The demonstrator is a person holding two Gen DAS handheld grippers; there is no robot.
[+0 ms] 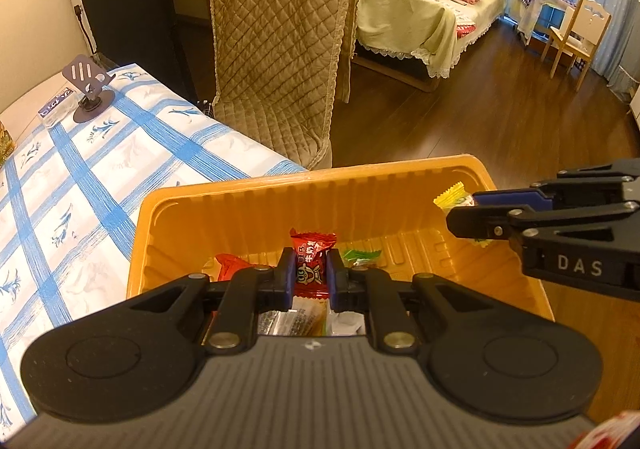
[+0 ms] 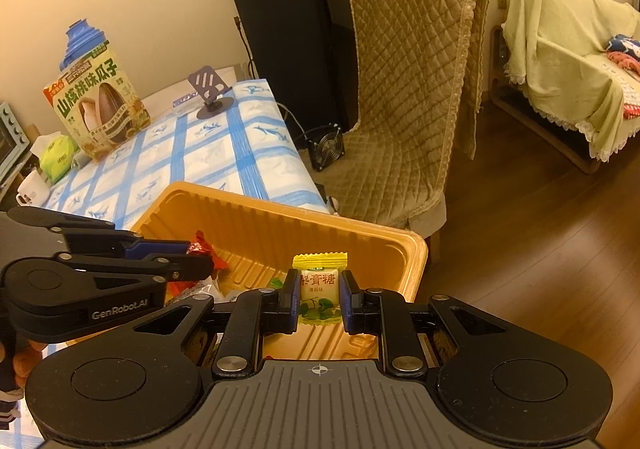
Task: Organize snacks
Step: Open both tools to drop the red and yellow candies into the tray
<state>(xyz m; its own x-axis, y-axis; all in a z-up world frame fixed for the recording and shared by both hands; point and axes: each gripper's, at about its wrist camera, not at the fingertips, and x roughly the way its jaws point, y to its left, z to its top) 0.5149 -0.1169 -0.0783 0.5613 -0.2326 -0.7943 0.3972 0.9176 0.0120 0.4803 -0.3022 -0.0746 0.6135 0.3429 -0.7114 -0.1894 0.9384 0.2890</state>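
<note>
An orange plastic tray (image 1: pixel 248 205) sits at the table's corner and also shows in the right wrist view (image 2: pixel 256 217). My left gripper (image 1: pixel 310 269) is shut on a red wrapped candy (image 1: pixel 312 261) and holds it over the tray's near side. My right gripper (image 2: pixel 320 295) is shut on a yellow and white wrapped candy (image 2: pixel 320 289) over the tray's right end. That candy shows at the right in the left wrist view (image 1: pixel 452 197). In the tray lie another red candy (image 1: pixel 230 263), a green candy (image 1: pixel 362 255) and other wrapped snacks.
The table has a blue checked cloth (image 1: pixel 80 177). A phone stand (image 1: pixel 86 89) and a sunflower seed bag (image 2: pixel 100 105) stand at its far side. A tissue pack (image 2: pixel 58 161) and a mug (image 2: pixel 34 185) are at the left. A quilted chair (image 2: pixel 408 97) stands beyond the tray.
</note>
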